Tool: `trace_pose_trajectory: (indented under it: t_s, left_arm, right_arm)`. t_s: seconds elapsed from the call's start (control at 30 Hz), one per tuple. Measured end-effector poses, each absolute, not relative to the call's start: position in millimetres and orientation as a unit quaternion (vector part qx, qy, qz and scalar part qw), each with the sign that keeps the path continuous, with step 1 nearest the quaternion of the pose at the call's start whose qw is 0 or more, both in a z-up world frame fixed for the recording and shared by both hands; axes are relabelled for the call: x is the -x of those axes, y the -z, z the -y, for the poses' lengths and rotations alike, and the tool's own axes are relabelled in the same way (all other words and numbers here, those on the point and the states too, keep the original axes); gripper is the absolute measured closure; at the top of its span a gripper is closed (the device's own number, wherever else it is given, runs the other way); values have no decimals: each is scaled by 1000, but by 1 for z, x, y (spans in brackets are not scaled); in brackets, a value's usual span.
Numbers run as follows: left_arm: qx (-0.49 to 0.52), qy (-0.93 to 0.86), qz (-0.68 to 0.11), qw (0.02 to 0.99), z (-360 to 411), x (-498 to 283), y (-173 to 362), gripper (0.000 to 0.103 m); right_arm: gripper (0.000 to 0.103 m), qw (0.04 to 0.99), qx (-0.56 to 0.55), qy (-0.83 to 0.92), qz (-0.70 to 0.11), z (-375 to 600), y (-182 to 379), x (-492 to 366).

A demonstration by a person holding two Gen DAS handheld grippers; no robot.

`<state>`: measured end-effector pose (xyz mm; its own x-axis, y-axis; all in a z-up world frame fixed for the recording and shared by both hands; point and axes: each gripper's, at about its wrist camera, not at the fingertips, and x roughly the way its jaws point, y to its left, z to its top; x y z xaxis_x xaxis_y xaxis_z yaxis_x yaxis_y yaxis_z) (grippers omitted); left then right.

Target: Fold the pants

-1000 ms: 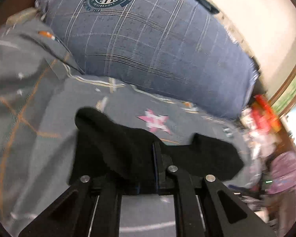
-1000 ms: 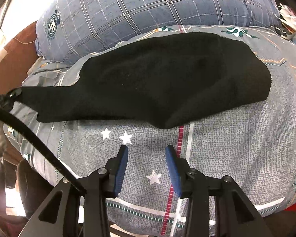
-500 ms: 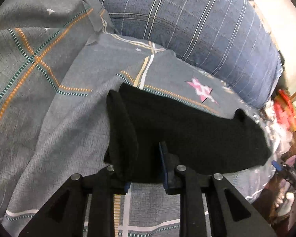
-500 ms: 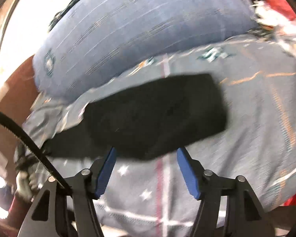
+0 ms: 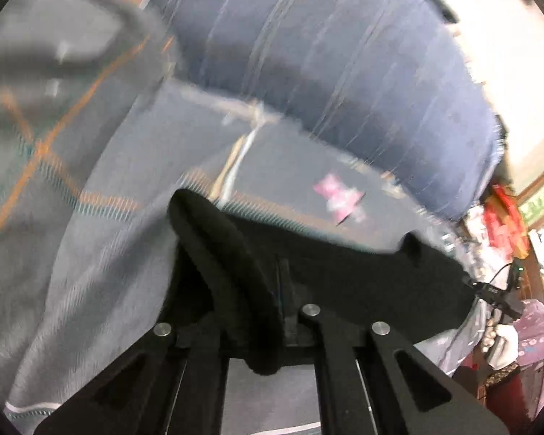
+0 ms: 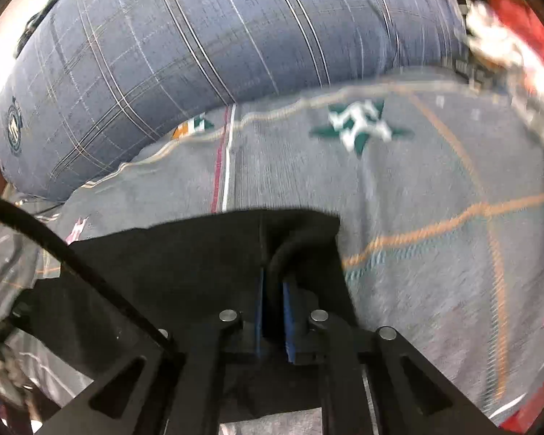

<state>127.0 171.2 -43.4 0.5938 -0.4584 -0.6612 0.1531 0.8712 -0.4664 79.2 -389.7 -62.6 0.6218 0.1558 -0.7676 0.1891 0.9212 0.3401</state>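
Black pants (image 5: pixel 362 272) lie on a grey patterned bedsheet (image 5: pixel 90 235). In the left wrist view my left gripper (image 5: pixel 261 290) is shut on one end of the pants, and a fold of black cloth rises over its fingers. In the right wrist view my right gripper (image 6: pixel 272 290) is shut on the other end of the pants (image 6: pixel 185 264); a bunch of black cloth is pinched between its blue pads (image 6: pixel 288 311). The cloth stretches between the two grippers. Both views are motion-blurred.
A large blue plaid duvet roll (image 5: pixel 344 72) lies along the far side of the bed, also in the right wrist view (image 6: pixel 199 54). Cluttered red and white items (image 5: pixel 504 217) sit past the bed's right end. A black cable (image 6: pixel 72 250) crosses the right view.
My right gripper was open and short of the pants; it has closed on their edge. My left gripper keeps its hold and has lifted its end, and the cloth is bunched higher.
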Motion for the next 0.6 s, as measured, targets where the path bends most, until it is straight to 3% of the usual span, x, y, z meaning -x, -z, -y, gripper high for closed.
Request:
trace_pose_trajectory:
  t_s: [0.13,0.2,0.27,0.4,0.47,0.6]
  left_arm:
    - [140,135,-446,874,-161,-137,54,96]
    - [123,105,-498,852,-163,-144,86,95]
    - [137,115,-470,864,-171,-134,83,92]
    - [157,131,-436,876,-184,-122,76,89]
    - [205,161,-408,875,-197,-114,80,72]
    - [277,193,-382,860,-208,-105,103,68]
  right_arm:
    - [92,886,-215,41,-409,407,53,-64]
    - [78,876,-209,72,-428,413,65,-64]
    - [67,868,-169,134,-448,411,72,-62]
    - [63,896,-113,193,-384,389,31,-44]
    - [51,921,-92,136,-353,349,4,-44]
    - [48,923,-75,-85,-367,244,-16,-74]
